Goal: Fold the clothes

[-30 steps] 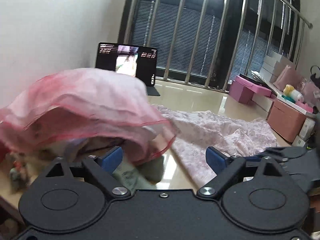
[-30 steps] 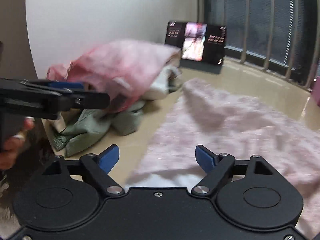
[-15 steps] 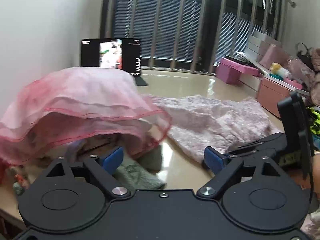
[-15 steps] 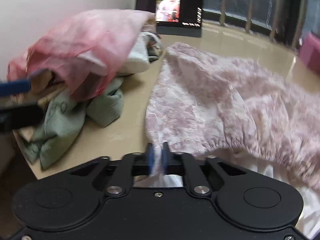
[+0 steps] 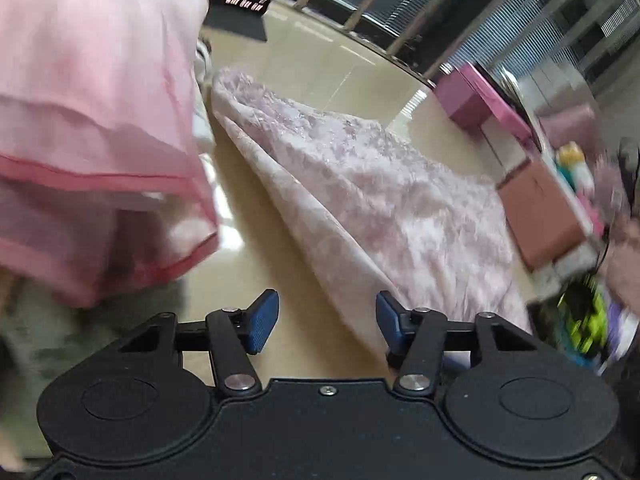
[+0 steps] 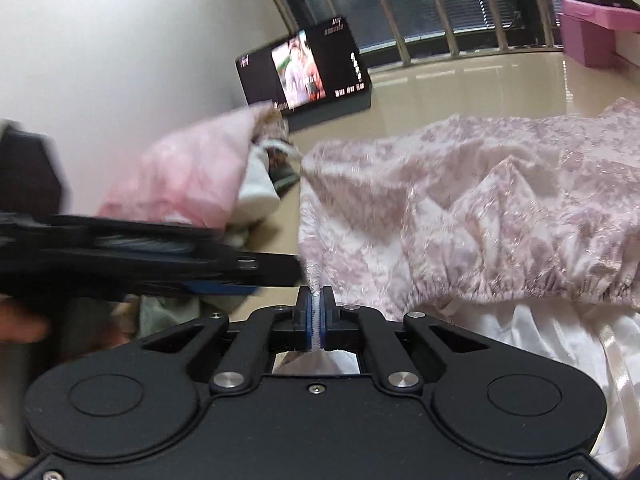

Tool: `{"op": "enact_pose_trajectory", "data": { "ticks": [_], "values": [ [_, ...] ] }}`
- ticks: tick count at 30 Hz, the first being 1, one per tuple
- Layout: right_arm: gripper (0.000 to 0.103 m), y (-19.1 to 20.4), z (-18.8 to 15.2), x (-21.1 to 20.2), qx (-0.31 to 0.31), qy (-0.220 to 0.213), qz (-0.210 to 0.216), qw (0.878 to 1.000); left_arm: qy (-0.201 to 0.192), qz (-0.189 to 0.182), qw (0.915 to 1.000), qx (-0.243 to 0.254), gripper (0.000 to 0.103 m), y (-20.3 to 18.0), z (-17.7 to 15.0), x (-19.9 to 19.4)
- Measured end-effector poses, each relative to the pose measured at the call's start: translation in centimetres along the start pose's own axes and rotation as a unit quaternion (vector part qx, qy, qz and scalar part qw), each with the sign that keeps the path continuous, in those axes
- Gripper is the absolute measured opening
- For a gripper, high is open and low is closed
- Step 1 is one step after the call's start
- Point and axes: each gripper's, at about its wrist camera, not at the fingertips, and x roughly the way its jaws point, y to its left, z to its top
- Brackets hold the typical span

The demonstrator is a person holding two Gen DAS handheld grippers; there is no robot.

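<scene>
Across the middle of the glossy floor (image 6: 460,88) a pale lilac dress (image 6: 460,208) with a woven flower pattern lies spread, its gathered edge and white lining (image 6: 540,340) turned toward the right wrist camera. At its near edge the right gripper (image 6: 316,312) has its fingers (image 6: 306,316) clenched on a thin fold of the dress. The left gripper (image 5: 326,324) reaches in just beside it at the same edge; its jaws are closing, with the dress edge lying against the right-hand finger (image 5: 390,326) and bare floor between the pads, so nothing is pinched yet. Left of the dress, a heap of clothes is topped by a sheer pink skirt (image 5: 92,120) over a green garment (image 6: 160,316). Beyond the heap, by the wall, a tablet (image 6: 304,68) stands lit. Pink boxes (image 5: 480,100) sit along the far right edge of the floor.
</scene>
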Motion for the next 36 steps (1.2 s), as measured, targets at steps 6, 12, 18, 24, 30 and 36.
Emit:
{"op": "enact_pose_trajectory", "data": {
  "ticks": [6, 12, 18, 24, 30, 36],
  "values": [
    [0.003, -2.4, -0.3, -1.1, 0.03, -0.018, 0.03, 0.999, -0.033, 0.016, 0.9962, -0.078, 0.053, 0.5, 2.9, 2.8],
    [0.003, -3.4, -0.7, -1.6, 0.046, -0.036, 0.056, 0.997, -0.048, 0.068, 0.9899, -0.115, 0.053, 1.2, 4.8, 4.2],
    [0.003, -4.0, -0.7, -2.1, 0.055, -0.054, 0.072, 0.994, -0.073, 0.071, 0.9873, -0.122, 0.051, 2.0, 5.4, 3.4],
    [0.003, -3.9, -1.1, -2.1, 0.046, -0.051, 0.072, 0.995, -0.073, 0.105, 0.9907, -0.046, 0.007, -0.5, 5.5, 4.0],
    [0.003, -3.8, -1.8, -1.7, 0.05, -0.036, 0.081, 0.995, -0.075, 0.211, 0.9691, 0.103, 0.006, -6.8, 5.7, 4.5],
    [0.003, -5.6, -3.0, -2.2, 0.137, -0.06, 0.121, 0.981, -0.058, 0.296, 0.9171, 0.26, 0.006, -14.3, 5.6, 7.3]
  ]
}}
